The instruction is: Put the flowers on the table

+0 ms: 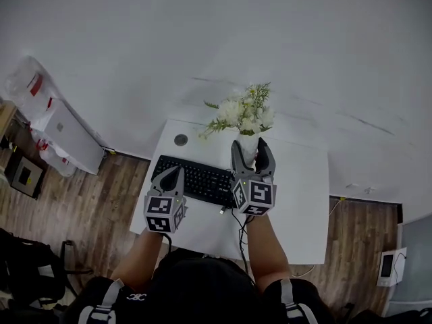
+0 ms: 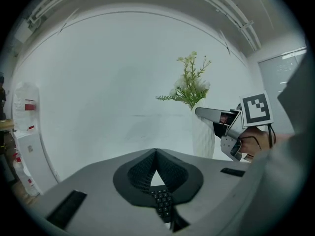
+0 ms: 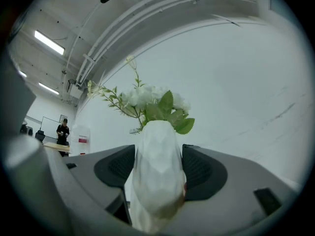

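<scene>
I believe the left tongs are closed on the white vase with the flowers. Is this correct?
Not quite: it is the right tongs that are closed on the white vase with the flowers, as the right gripper view shows.
</scene>
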Tool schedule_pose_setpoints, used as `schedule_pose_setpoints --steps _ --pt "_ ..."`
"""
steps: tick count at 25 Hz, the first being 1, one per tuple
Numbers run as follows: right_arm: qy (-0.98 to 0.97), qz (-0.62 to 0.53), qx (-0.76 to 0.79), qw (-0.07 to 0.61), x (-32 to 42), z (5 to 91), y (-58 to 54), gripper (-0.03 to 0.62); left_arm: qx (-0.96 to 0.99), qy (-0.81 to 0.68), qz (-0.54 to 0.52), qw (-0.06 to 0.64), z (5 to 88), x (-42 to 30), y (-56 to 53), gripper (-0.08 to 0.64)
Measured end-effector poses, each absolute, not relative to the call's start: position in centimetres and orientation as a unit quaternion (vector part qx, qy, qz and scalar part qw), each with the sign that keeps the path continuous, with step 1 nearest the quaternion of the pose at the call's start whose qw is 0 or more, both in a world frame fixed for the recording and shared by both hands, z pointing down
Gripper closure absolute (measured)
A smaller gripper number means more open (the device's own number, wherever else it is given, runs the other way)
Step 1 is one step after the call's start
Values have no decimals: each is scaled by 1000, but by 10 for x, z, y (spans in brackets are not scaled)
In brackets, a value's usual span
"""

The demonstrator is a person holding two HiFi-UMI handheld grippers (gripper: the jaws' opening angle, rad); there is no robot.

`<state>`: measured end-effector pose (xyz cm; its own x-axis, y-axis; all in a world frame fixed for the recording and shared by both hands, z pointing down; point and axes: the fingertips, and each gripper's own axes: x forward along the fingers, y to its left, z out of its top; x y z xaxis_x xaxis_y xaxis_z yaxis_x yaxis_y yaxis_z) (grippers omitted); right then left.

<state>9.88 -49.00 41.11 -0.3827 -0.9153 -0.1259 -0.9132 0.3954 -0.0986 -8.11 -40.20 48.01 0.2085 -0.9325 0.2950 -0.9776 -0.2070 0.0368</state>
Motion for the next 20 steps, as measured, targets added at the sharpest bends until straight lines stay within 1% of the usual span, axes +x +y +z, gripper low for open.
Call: schedule_pose_setpoints --steps 8,20 --pt "825 -13 -561 66 73 443 -564 284 775 -610 122 108 496 -104 -453 558" --pt "820 -53 -569 19 35 508 -651 284 760 -617 142 144 539 -147 -498 560"
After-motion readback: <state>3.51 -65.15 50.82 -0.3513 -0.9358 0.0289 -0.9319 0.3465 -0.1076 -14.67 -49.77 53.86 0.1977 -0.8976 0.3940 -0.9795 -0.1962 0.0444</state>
